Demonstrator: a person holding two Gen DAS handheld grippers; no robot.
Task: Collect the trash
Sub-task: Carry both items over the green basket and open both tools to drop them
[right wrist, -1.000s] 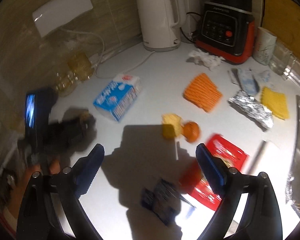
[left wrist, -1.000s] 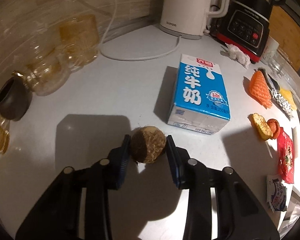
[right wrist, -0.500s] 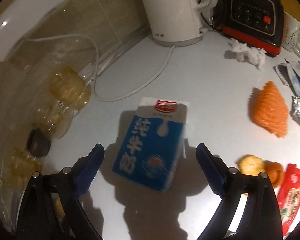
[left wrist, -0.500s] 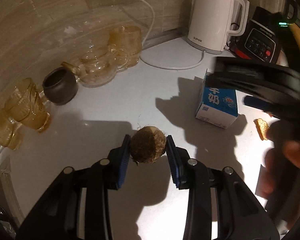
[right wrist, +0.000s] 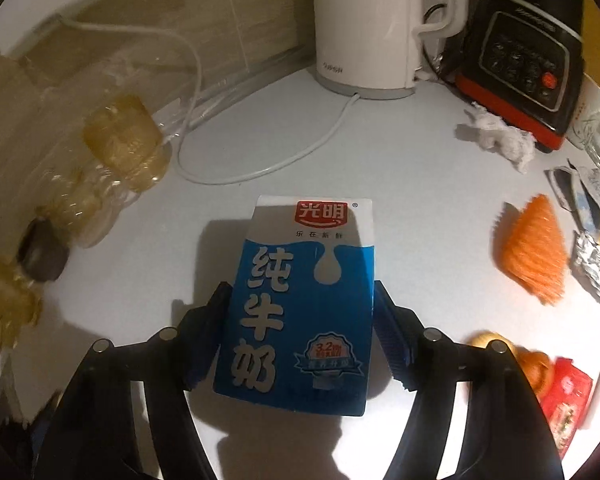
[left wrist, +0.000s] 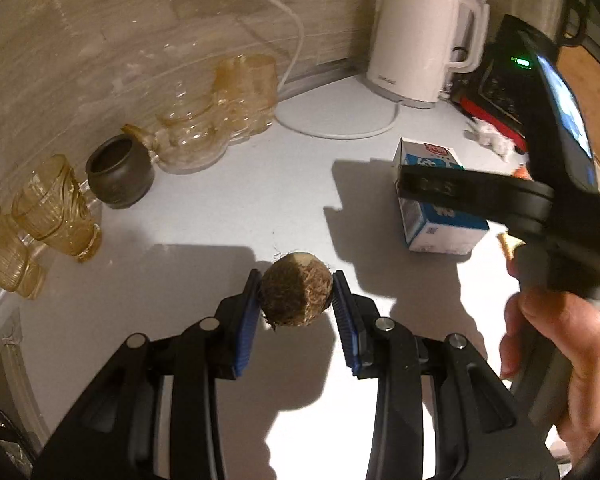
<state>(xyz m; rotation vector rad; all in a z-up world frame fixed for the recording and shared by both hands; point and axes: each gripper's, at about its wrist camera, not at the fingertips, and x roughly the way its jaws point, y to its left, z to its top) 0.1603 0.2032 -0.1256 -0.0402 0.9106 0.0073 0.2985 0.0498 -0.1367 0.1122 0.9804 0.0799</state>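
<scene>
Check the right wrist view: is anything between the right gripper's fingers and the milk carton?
Nothing visible. The blue-and-white milk carton lies directly between the right gripper fingers, which have just been closing on its sides.

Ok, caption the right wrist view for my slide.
Right gripper, jaws just closing, brackets a blue milk carton lying on the white counter, kettle behind.
</scene>
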